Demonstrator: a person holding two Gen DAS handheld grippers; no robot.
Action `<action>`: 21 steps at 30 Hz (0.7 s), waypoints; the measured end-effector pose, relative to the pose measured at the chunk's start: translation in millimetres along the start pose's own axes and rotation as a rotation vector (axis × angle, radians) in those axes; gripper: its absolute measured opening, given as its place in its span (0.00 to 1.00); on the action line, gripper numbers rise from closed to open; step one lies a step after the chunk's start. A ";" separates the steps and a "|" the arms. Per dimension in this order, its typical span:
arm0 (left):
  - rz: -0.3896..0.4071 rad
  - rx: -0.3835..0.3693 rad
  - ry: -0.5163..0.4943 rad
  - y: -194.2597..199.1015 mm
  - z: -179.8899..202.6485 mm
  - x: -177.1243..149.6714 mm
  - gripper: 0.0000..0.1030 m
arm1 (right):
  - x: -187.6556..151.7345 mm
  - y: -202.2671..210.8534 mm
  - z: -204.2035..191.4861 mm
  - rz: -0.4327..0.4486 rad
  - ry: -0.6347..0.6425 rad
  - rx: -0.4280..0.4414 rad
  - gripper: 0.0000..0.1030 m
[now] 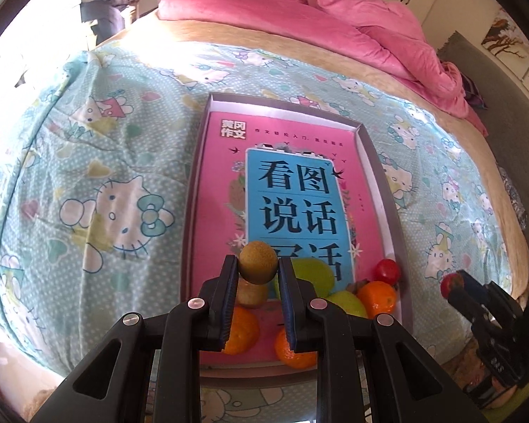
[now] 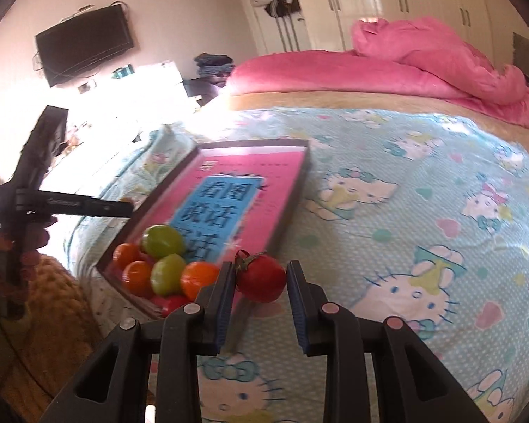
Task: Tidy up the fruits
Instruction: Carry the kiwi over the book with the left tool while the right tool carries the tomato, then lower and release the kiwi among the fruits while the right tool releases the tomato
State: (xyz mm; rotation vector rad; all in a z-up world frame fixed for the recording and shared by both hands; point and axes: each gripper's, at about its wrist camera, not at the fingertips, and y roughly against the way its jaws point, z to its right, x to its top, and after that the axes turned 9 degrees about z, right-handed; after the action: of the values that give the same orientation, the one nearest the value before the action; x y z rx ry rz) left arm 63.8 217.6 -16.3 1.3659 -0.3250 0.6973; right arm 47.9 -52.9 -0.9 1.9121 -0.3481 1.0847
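A bed fills both views, covered by a pale blue cartoon-cat quilt [image 1: 98, 162] with a crumpled pink blanket [image 1: 363, 28] heaped toward twelve o'clock. On the quilt lies a shallow grey-walled box [image 1: 379, 162] whose floor is taken up by a pink book [image 1: 222, 176] with a blue title panel. White wardrobe doors [image 2: 388, 3] line the far wall; in the right wrist view a dark television [image 2: 84, 44] hangs on the wall at ten o'clock, with bags on hooks near twelve.

The left gripper [image 1: 257, 271] is closed on a small brown kiwi [image 1: 258, 262], pinched between its blue pads over the near end of the box. Under and around it, at the near end of the box, sit the other fruits: a second brown one [image 1: 252, 294], two green ones [image 1: 314, 273], oranges [image 1: 376, 298] and a red tomato [image 1: 387, 270].

The right gripper [image 2: 260, 278] is clamped on a red tomato [image 2: 261, 278] with a green stalk, held above the quilt just outside the box's near corner. In the left wrist view the same gripper shows at four o'clock, a red fruit at its tip.

The left fingers hide parts of two oranges and the brown fruit below the kiwi. The right wrist view is blurred, so the book's lettering smears. Sunlight burns out the area at nine to ten o'clock in that view, and furniture there cannot be made out. A hand [image 2: 35, 236] and yellow knitted sleeve [image 2: 53, 282] at eight o'clock are cut off by the frame edge.
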 end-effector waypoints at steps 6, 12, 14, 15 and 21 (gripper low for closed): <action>-0.012 -0.006 0.004 -2.0 -1.8 -1.6 0.23 | -8.7 -9.4 -33.5 -0.033 0.041 0.062 0.30; -0.035 -0.014 -0.016 -3.1 7.1 -8.8 0.23 | -20.7 -16.3 -58.0 -0.058 0.087 0.095 0.30; -0.046 -0.020 -0.015 -3.7 9.0 -12.8 0.23 | -21.8 -17.5 -61.4 -0.060 0.096 0.099 0.30; -0.052 -0.022 -0.019 -4.1 10.0 -14.7 0.23 | -22.4 -18.0 -61.8 -0.062 0.098 0.099 0.30; -0.072 -0.032 -0.043 -3.5 16.6 -24.5 0.23 | -24.8 -19.1 -61.1 -0.070 0.102 0.095 0.30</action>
State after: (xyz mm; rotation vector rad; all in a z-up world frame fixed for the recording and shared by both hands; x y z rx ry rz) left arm 50.3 195.0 -30.2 1.3566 -0.3184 0.6020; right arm 11.4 2.8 -17.5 1.9283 -0.1736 1.1652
